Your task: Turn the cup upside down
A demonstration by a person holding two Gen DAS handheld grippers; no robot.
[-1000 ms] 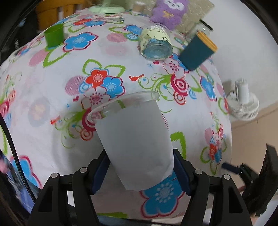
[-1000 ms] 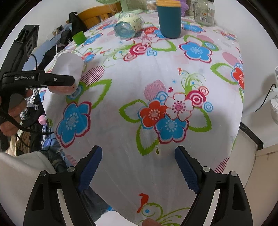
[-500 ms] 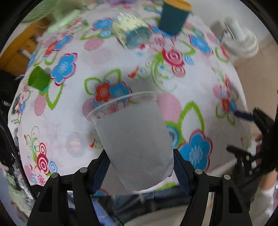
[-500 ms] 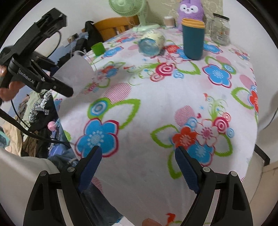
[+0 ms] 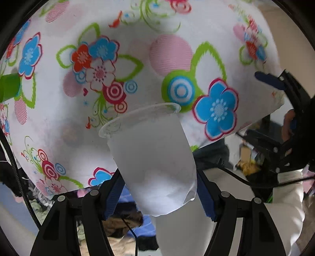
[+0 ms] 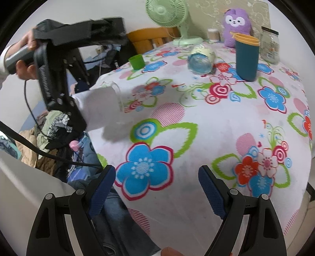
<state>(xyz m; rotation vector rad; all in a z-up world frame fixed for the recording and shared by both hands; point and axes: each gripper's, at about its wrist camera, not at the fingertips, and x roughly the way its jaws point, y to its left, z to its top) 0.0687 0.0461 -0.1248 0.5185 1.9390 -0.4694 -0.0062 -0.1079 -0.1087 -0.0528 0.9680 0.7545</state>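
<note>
My left gripper [image 5: 157, 194] is shut on a frosted clear plastic cup [image 5: 151, 157], gripping it near its base. The cup's open rim points down toward the floral tablecloth [image 5: 128, 49]. In the right wrist view the same cup [image 6: 100, 104] is tilted, rim toward the cloth, above the table's left edge, held by the left gripper [image 6: 74, 110]. My right gripper [image 6: 157, 189] is open and empty above the table's near edge.
On the table stand a small green cup [image 6: 137, 62], a glass jar lying on its side [image 6: 200, 59], a teal tumbler with an orange lid [image 6: 247, 57], a clear jar [image 6: 269, 47], a green fan [image 6: 167, 17] and a purple plush toy [image 6: 237, 25]. Clothes lie left of the table.
The left gripper has tipped further over, turning the cup's rim from sideways down toward the cloth. The right gripper has shifted a little; it stays open.
</note>
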